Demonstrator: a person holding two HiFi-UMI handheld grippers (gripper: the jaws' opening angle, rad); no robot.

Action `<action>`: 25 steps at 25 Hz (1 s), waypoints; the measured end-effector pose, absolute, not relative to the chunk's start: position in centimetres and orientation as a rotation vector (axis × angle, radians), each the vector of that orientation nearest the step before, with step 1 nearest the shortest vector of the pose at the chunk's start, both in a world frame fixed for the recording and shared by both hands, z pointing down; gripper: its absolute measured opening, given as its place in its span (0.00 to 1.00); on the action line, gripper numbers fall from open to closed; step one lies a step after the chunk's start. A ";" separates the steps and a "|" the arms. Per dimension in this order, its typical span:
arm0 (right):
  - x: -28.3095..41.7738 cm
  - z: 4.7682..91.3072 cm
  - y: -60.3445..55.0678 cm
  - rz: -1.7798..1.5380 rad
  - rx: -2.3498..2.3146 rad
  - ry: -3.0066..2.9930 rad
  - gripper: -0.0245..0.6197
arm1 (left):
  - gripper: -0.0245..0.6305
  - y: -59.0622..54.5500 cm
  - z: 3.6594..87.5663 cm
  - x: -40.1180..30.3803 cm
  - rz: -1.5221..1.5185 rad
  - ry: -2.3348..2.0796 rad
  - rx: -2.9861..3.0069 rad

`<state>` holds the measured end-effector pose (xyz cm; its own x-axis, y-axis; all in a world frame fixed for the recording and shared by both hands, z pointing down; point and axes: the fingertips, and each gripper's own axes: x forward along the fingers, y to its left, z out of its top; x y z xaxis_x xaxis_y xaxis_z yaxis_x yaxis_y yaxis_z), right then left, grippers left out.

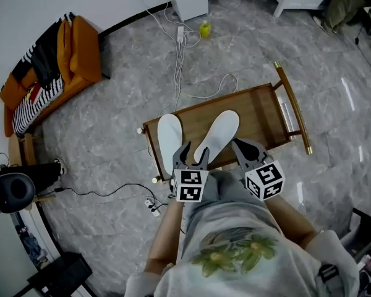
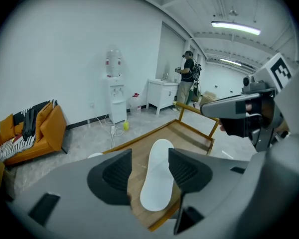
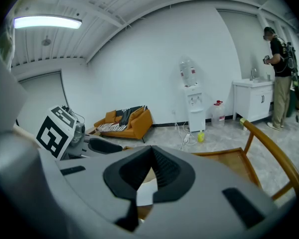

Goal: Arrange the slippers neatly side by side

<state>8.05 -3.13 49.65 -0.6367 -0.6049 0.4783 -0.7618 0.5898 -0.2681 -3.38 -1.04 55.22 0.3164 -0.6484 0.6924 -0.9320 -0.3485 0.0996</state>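
Two white slippers lie on a low wooden tray table (image 1: 263, 113). The left slipper (image 1: 169, 140) points straight away from me, and only its edge (image 2: 94, 155) shows in the left gripper view. The right slipper (image 1: 219, 133) is angled with its toe out to the right. My left gripper (image 1: 196, 150) hovers open over that slipper's heel end. The slipper (image 2: 159, 178) shows between the jaws, with both pads clear of it. My right gripper (image 1: 238, 145) is shut and empty, just right of the angled slipper. A white sliver of slipper (image 3: 145, 193) shows below its closed pads.
The table has a raised rail and handle (image 1: 294, 113) on its right end. On the grey floor beyond lie white cables (image 1: 179, 54) and a yellow bottle (image 1: 205, 28). An orange sofa (image 1: 62, 64) stands at far left. A person (image 2: 188, 81) stands by a white cabinet.
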 end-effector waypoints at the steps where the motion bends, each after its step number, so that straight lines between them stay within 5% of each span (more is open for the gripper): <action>1: 8.5 49.8 -3.0 0.657 1.125 -2.476 0.05 | 0.40 -1.3 55.5 -2.7 0.786 -1.370 2.116; 25: 13.0 51.8 -3.2 0.748 1.274 -2.375 0.05 | 0.43 -3.4 62.3 5.6 1.017 -1.127 2.136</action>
